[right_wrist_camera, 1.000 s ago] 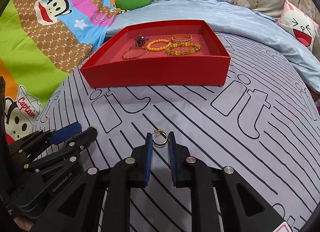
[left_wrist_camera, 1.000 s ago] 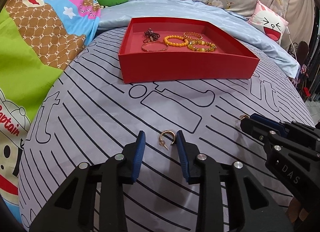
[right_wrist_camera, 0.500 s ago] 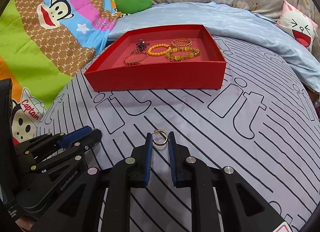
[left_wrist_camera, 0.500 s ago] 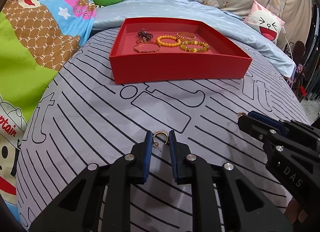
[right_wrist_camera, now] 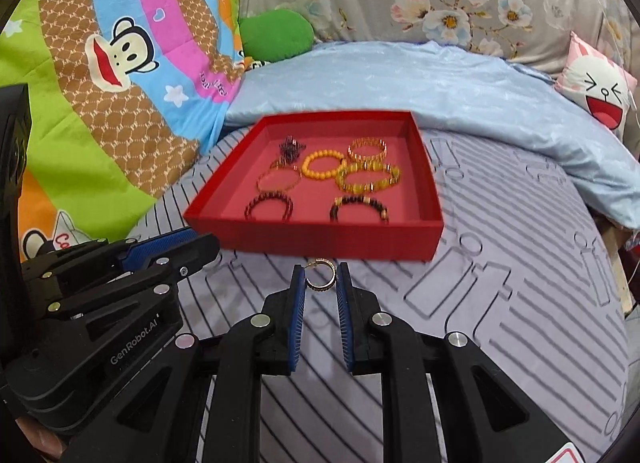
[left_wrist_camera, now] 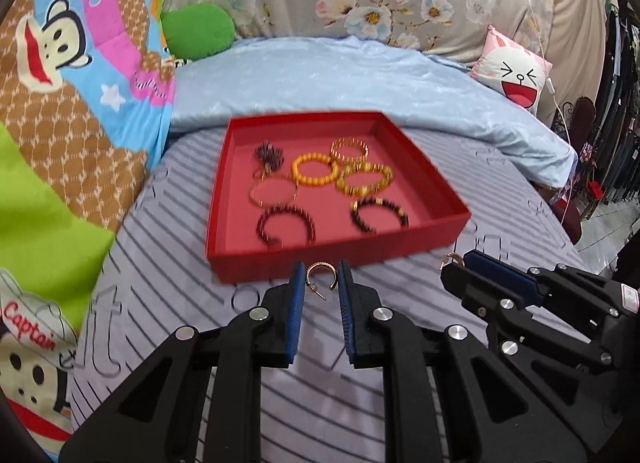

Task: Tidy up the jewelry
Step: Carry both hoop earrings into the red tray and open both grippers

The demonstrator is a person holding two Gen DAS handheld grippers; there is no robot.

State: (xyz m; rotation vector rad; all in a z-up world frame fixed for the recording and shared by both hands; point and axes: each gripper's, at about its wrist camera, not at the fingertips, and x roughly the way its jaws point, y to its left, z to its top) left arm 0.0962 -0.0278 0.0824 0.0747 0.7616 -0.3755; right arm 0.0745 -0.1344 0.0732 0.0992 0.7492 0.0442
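Left wrist view: I am gripping a gold hoop earring (left_wrist_camera: 320, 277) in my left hand-held gripper (left_wrist_camera: 320, 283), its pads pinching the hoop's sides above the striped bed sheet (left_wrist_camera: 160, 295). My right hand-held gripper (right_wrist_camera: 320, 279) is clamping a second hoop earring (right_wrist_camera: 320, 274) likewise. Both are hanging just before the near wall of the red tray (left_wrist_camera: 320, 257), where bracelets (left_wrist_camera: 314, 170) are lying.

Motion blurs the bracelets (left_wrist_camera: 316, 171) in the red tray (left_wrist_camera: 332, 251), hiding their beads and clasps.
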